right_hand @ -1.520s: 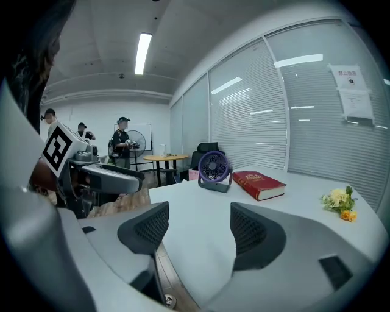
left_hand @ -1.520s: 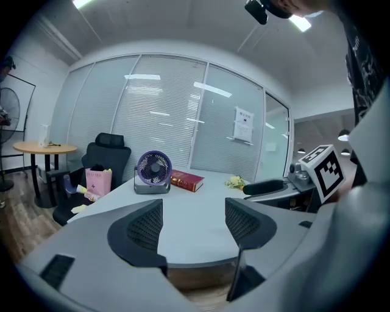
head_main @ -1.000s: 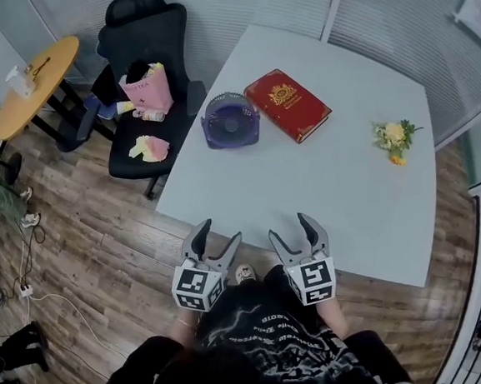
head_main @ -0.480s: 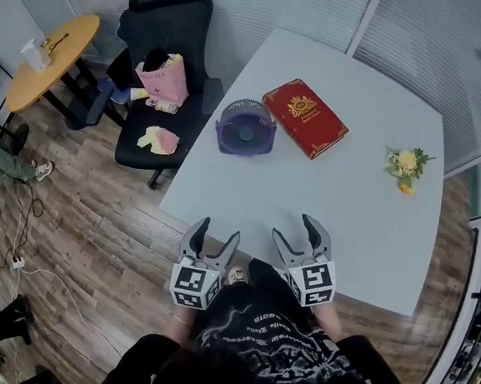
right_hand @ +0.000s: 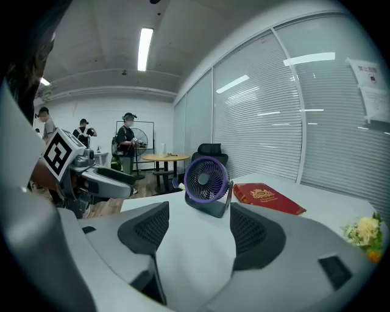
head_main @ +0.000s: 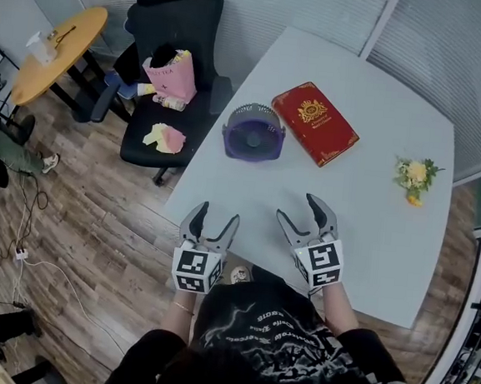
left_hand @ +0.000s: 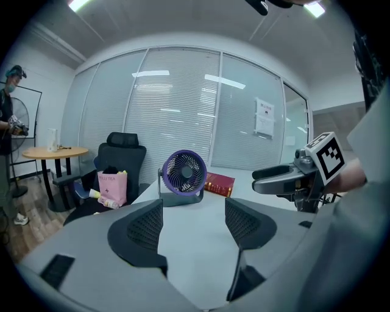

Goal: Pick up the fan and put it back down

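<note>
Fan (head_main: 254, 132) upright, untouched | left claw (head_main: 218, 213) apart, empty | right claw (head_main: 297, 209) apart, empty | both aimed at fan

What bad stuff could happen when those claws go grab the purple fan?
1. The fan stands near the table edge, next to the chair. A clumsy nudge could push it off.
2. The red book lies close beside the fan, so a wide-open jaw might bump it.
3. The fan's round cage may be hard to hold. The left gripper and right gripper, both open and empty, might let it slip.
</note>
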{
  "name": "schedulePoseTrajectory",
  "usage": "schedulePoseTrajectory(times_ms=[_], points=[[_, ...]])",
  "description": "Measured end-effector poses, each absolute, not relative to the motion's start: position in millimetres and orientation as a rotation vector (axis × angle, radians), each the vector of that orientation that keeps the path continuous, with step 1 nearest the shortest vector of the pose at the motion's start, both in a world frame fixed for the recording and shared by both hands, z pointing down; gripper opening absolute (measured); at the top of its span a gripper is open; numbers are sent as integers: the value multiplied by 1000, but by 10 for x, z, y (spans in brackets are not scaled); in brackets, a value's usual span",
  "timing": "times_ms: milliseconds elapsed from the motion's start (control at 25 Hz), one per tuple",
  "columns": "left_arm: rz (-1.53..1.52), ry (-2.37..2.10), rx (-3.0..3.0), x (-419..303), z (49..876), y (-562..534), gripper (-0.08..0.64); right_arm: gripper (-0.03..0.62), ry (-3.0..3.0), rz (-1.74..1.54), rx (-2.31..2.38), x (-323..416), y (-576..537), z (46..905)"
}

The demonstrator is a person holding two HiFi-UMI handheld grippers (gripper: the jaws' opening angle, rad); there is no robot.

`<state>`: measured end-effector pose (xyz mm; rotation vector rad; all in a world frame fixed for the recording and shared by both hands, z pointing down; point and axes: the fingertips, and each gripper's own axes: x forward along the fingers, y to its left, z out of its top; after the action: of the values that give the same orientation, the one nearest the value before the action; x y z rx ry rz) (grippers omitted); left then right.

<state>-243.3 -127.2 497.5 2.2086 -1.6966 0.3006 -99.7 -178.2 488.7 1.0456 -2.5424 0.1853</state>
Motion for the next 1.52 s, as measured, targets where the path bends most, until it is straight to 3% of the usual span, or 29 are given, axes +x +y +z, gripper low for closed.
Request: schedulePoseTrajectory(times_ms=[720,1520], points=[[513,-1697,2132,-2887,5351,-2456,324,291,-2411,201,921,-1259,-3145,5312],[693,-1579,2121,-3051,5965,-3254,324,291,-2334,238,789,-1639,-3804,5975]])
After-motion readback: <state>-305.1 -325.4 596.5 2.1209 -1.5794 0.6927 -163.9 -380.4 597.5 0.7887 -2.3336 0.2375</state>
